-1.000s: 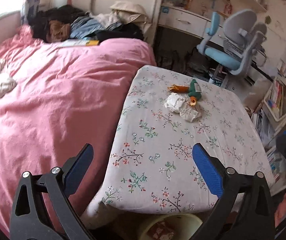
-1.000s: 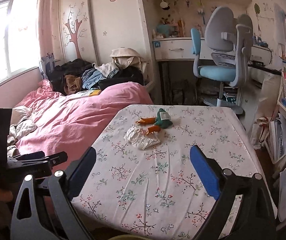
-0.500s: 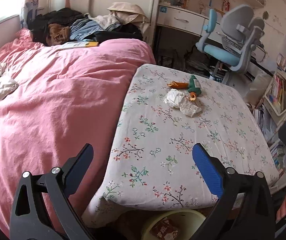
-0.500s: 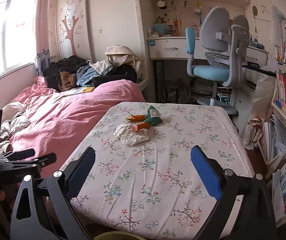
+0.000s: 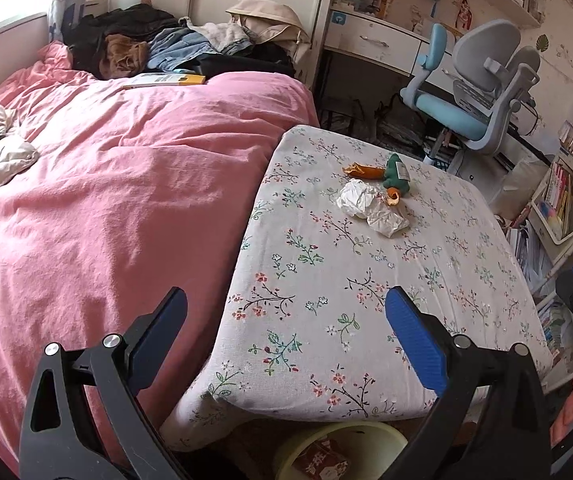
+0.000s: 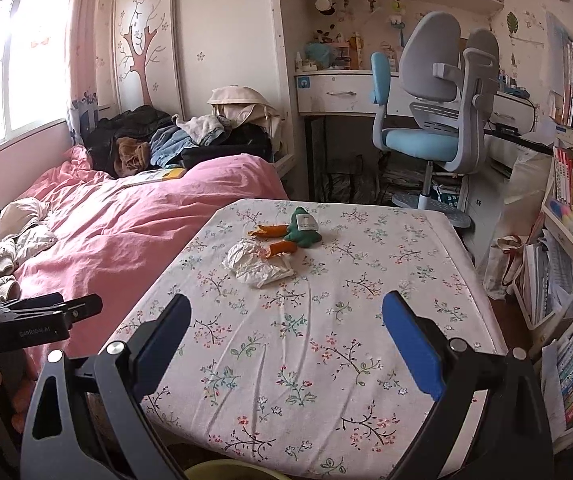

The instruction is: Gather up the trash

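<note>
Crumpled white paper [image 5: 370, 208] [image 6: 256, 264] lies on the floral-covered table [image 5: 326, 300] [image 6: 306, 340], beside a green and orange plush toy [image 5: 394, 174] [image 6: 298, 232]. A pale yellow bin [image 5: 338, 456] stands on the floor under the table's near edge, with a wrapper inside; only its rim [image 6: 222, 470] shows in the right wrist view. My left gripper [image 5: 282, 334] is open and empty over the table's near left corner. Over the near half of the table, the right gripper [image 6: 286, 340] is open too, well short of the paper.
A bed with a pink duvet [image 5: 106, 200] runs along the table's left side, clothes piled at its far end. A blue and grey desk chair [image 6: 434, 120] and a desk stand beyond the table. Bookshelves [image 6: 566, 240] crowd the right side.
Both cameras have drawn back and risen slightly; the table and paper sit a little lower and farther in view. More of the bin shows under the table. Both grippers stay open.
</note>
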{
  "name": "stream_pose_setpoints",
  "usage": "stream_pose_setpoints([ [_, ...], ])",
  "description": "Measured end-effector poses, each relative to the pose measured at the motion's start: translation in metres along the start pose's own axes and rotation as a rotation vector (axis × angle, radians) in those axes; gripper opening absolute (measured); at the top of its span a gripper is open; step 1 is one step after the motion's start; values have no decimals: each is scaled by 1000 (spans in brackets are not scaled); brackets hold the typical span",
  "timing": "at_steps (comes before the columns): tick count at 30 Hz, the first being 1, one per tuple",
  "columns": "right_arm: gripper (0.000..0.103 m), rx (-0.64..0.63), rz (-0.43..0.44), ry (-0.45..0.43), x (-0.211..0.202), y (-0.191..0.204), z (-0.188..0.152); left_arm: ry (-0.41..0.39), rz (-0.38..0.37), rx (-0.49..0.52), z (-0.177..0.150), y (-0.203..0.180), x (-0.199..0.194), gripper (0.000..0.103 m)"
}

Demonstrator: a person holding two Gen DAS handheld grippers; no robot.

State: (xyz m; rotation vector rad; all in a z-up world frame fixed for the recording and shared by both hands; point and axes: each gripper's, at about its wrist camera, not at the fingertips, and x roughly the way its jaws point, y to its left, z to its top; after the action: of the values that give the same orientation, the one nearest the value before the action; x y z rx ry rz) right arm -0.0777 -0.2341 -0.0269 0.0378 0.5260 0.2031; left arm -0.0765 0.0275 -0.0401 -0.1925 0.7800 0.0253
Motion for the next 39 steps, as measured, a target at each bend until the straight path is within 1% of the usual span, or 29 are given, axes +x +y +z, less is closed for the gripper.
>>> stream_pose_setpoints([
  [39,92,-1,-3,2,1,0,0,9,12,-4,-3,1,2,96],
])
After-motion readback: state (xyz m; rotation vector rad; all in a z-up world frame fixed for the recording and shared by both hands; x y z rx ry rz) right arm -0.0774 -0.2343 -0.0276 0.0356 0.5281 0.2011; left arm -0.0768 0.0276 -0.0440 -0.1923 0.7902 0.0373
